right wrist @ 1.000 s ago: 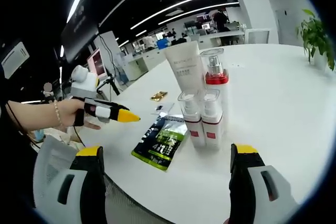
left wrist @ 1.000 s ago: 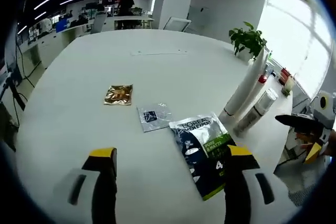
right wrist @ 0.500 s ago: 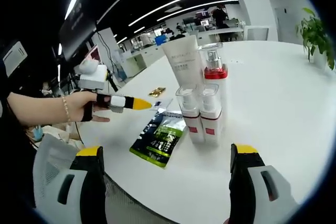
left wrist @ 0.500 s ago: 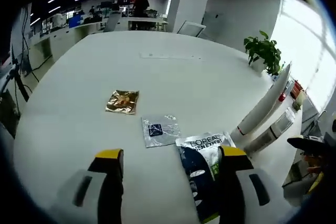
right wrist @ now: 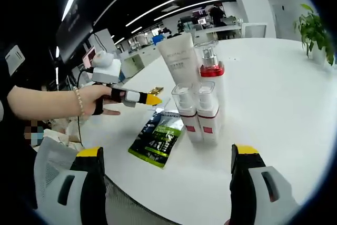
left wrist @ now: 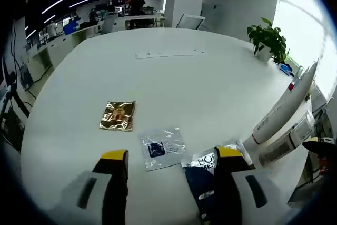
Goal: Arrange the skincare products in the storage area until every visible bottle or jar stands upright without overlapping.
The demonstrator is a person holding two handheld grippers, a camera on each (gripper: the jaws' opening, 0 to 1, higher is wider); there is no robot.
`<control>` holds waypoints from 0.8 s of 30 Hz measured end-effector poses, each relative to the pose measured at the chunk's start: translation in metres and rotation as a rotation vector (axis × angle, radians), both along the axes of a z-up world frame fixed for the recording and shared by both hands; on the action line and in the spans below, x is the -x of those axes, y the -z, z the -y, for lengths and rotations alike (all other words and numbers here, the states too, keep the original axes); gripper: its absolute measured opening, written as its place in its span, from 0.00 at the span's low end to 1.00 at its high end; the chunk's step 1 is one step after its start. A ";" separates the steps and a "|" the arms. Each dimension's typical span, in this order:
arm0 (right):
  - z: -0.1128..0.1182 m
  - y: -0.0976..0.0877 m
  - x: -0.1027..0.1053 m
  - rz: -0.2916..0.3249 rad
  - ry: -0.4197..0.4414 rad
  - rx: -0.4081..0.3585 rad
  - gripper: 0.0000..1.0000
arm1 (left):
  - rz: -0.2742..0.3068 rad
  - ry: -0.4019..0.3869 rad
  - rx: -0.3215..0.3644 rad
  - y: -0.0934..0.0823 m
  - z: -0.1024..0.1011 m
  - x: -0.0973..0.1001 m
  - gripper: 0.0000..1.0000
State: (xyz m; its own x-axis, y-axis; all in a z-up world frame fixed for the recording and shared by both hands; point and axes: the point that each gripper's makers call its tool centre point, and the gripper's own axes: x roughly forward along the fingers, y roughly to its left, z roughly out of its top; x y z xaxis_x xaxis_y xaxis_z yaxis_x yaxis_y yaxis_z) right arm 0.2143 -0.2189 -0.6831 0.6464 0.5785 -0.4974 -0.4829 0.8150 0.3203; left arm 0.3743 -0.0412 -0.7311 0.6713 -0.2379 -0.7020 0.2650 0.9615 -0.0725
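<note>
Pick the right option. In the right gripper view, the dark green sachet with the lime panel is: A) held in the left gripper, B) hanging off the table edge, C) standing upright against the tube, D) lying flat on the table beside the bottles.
D: the green sachet lies flat on the white table, just left of the two small pump bottles, while the left gripper hovers above it, apart.

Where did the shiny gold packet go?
In the left gripper view, the gold packet lies flat on the white table, up-left of the clear sachet.
</note>
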 end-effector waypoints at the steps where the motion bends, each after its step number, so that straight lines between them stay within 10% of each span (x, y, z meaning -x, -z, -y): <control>1: 0.000 0.000 0.000 -0.001 0.001 -0.002 1.00 | 0.001 -0.011 0.001 0.000 0.000 -0.005 0.59; 24: 0.002 0.001 0.000 -0.011 0.017 -0.009 1.00 | -0.152 -0.057 -0.136 0.031 -0.006 -0.012 0.54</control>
